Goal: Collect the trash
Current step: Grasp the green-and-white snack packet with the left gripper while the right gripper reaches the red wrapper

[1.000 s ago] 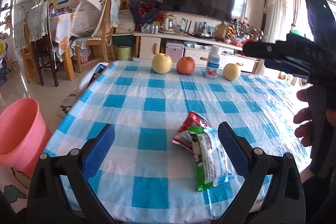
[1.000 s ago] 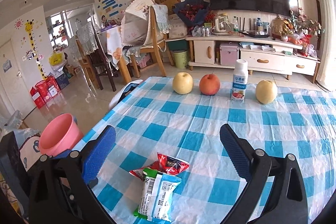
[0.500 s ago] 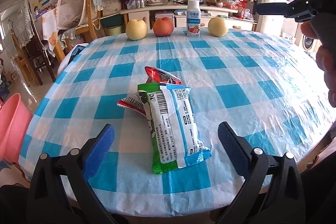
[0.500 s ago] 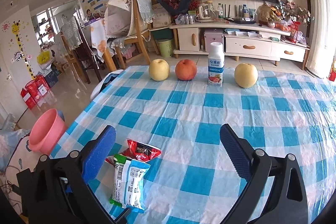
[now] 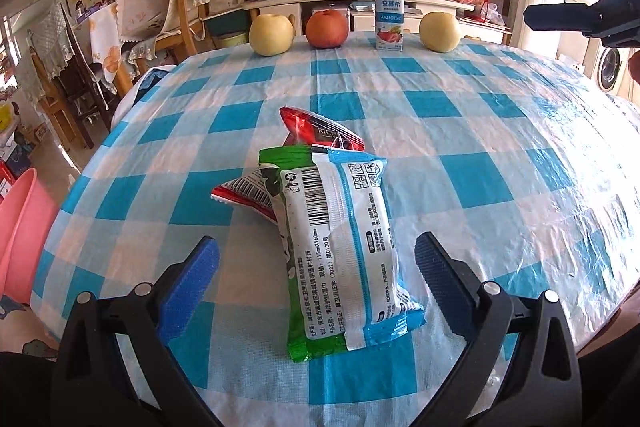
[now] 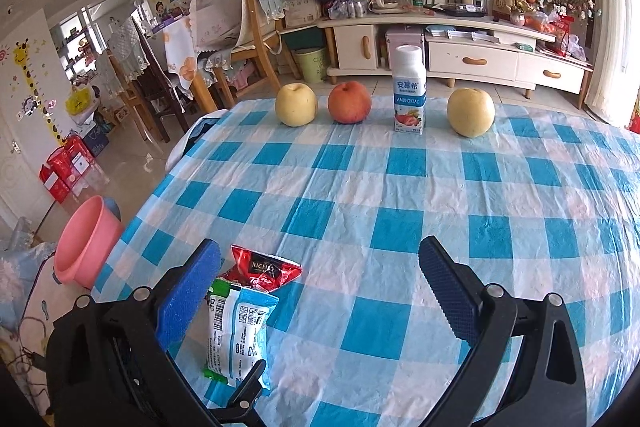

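Observation:
A green, white and blue wrapper lies on the checked tablecloth, partly on top of a red snack wrapper. My left gripper is open just above the cloth, with its blue pads on either side of the near half of the green wrapper and apart from it. My right gripper is open higher up and to the right, holding nothing. A pink bucket stands on the floor left of the table.
Two yellow pears, a red apple and a small yogurt bottle line the table's far edge. Chairs and a TV cabinet stand beyond. The right gripper's body hangs at the upper right in the left wrist view.
My left gripper has moved forward and down, so the green wrapper now lies between its pads. The right gripper has shifted slightly toward the table.

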`<state>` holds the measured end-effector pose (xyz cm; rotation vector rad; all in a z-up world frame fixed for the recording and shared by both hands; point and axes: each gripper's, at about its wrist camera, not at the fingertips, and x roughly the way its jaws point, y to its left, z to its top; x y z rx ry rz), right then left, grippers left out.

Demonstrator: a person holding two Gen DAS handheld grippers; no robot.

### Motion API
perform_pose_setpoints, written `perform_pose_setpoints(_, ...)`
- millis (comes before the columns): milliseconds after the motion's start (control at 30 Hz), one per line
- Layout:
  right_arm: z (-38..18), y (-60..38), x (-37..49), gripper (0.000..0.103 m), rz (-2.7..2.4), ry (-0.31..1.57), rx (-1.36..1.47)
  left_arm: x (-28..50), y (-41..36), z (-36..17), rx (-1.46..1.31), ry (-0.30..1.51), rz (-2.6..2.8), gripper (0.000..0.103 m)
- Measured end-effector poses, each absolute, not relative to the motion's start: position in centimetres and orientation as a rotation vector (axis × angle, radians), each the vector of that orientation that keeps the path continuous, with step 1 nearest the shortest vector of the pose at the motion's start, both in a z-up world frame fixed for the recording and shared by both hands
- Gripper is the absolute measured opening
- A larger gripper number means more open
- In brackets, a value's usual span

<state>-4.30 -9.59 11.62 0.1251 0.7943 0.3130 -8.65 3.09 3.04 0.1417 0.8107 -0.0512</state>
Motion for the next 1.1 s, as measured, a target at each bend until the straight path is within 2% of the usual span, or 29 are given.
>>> perform_pose_setpoints(67,11.3,-9.3,-4.2,0.098,0.315,0.806,0.117,-8.5,3.1,3.0,0.142,0.808,-0.057,0.097)
perform_pose_setpoints(133,11.0,-9.1,-4.0,0.098,0.309,0.815,0.11,-8.3,3.2,2.9,0.133,0.813,-0.064,0.09)
perform_pose_setpoints(167,10.9,-9.0,-3.9,0.098,0.307,0.825,0.11,-8.1,3.2,2.8,0.129,0.82,-0.063,0.08)
perform_pose_setpoints(200,10.7,-8.9,-3.8,0.098,0.307,0.835,0.113,-7.9,3.4,2.6,0.12,0.831,-0.067,0.076)
perform_pose_setpoints(333,10.1,-8.8,-3.3,0.098,0.304,0.858,0.118,-7.6,3.8,2.2,0.088,0.842,-0.097,0.069)
perform_pose_setpoints(400,9.7,-8.6,-3.1,0.098,0.308,0.875,0.122,-7.7,3.6,2.3,0.089,0.842,-0.121,0.059)
perform_pose_setpoints(533,8.9,-8.1,-2.8,0.098,0.319,0.914,0.125,-7.7,3.8,2.4,0.075,0.841,-0.146,0.052)
perform_pose_setpoints(600,8.4,-8.0,-2.6,0.098,0.315,0.937,0.131,-7.7,4.2,2.5,0.05,0.847,-0.164,0.042)
perform_pose_setpoints(700,7.7,-8.3,-2.3,0.098,0.313,0.966,0.17,-7.7,4.7,2.9,0.028,0.848,-0.181,0.039)
perform_pose_setpoints(1100,5.9,-9.3,-1.4,0.098,0.338,1.05,0.356,-7.8,8.5,5.8,-0.118,0.81,-0.204,0.037)
